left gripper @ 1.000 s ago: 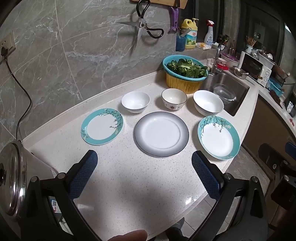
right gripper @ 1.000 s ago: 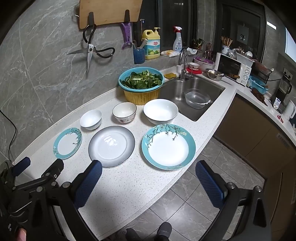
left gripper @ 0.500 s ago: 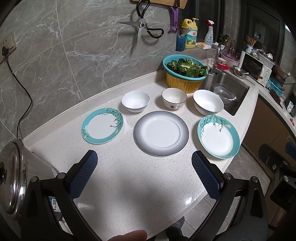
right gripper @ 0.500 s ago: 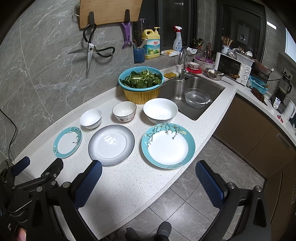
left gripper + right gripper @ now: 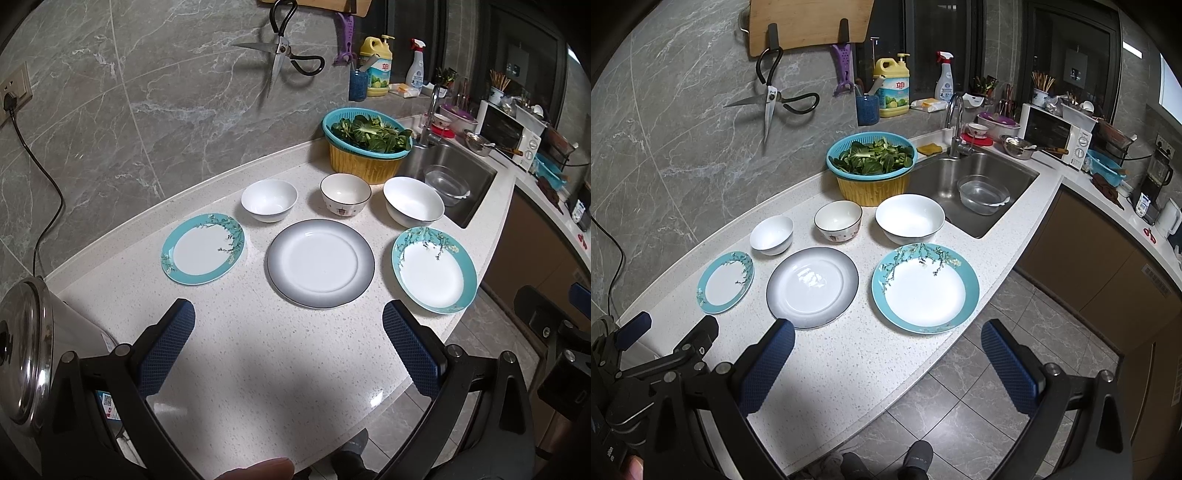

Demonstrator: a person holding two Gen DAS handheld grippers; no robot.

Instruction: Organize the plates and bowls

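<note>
Three bowls are lined up mid-frame on the speckled white counter (image 5: pixel 849 369), all empty: a small white bowl (image 5: pixel 772 234), a patterned bowl (image 5: pixel 837 220) and a big white bowl (image 5: pixel 909 218), with a small teal plate (image 5: pixel 726 282), a grey-rimmed plate (image 5: pixel 812 287) and a large teal plate (image 5: pixel 925 288) laid out in front of them, nothing stacked. Leafy greens are piled in the teal colander (image 5: pixel 871 157) set in a yellow basin, and a clear bowl (image 5: pixel 982 194) is sat in the sink (image 5: pixel 1015 177), grey marble wall behind with scissors (image 5: pixel 772 99) hung upper left; the yellow soap jug's label can't be read. The left gripper (image 5: pixel 288 321) and right gripper (image 5: pixel 886 343) are both held spread wide over the near counter edge, nothing pinched.
</note>
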